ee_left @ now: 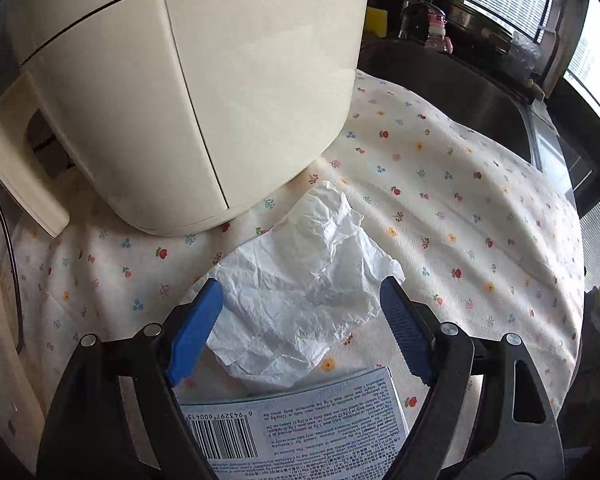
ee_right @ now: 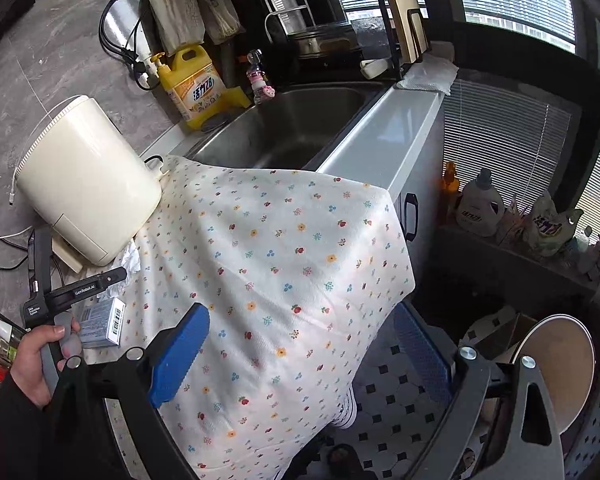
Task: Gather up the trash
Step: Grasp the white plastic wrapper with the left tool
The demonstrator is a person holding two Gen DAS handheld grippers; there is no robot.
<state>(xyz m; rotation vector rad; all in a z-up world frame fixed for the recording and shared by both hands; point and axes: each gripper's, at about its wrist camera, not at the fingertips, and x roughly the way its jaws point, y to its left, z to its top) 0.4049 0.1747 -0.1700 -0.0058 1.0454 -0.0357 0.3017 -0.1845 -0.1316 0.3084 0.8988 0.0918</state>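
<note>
On the flowered cloth [ee_left: 460,216], far left, stands a cream appliance [ee_left: 188,92] with its handle jutting out to the left. Just in front of its base lies a crumpled white tissue [ee_left: 300,280], and nearer the camera a small printed box [ee_left: 292,428] with a barcode lies flat, the tissue's near edge overlapping its top edge.

The left gripper [ee_left: 300,320] points forward and down over the cloth, its blue pads [ee_left: 196,332] spread wide to either side of the tissue, one at the paper's left edge, the other just off its right edge; whether either pad touches the paper cannot be told. In the right wrist view the person's left hand [ee_right: 40,360] wraps the tool's handle from below, beside the box [ee_right: 100,320].

Further right, the right gripper [ee_right: 300,360] hangs above the draped cloth edge, fingers wide apart and holding nothing. Behind the cloth sits a steel sink [ee_right: 300,128], with a yellow detergent jug [ee_right: 196,84] at its left corner.
</note>
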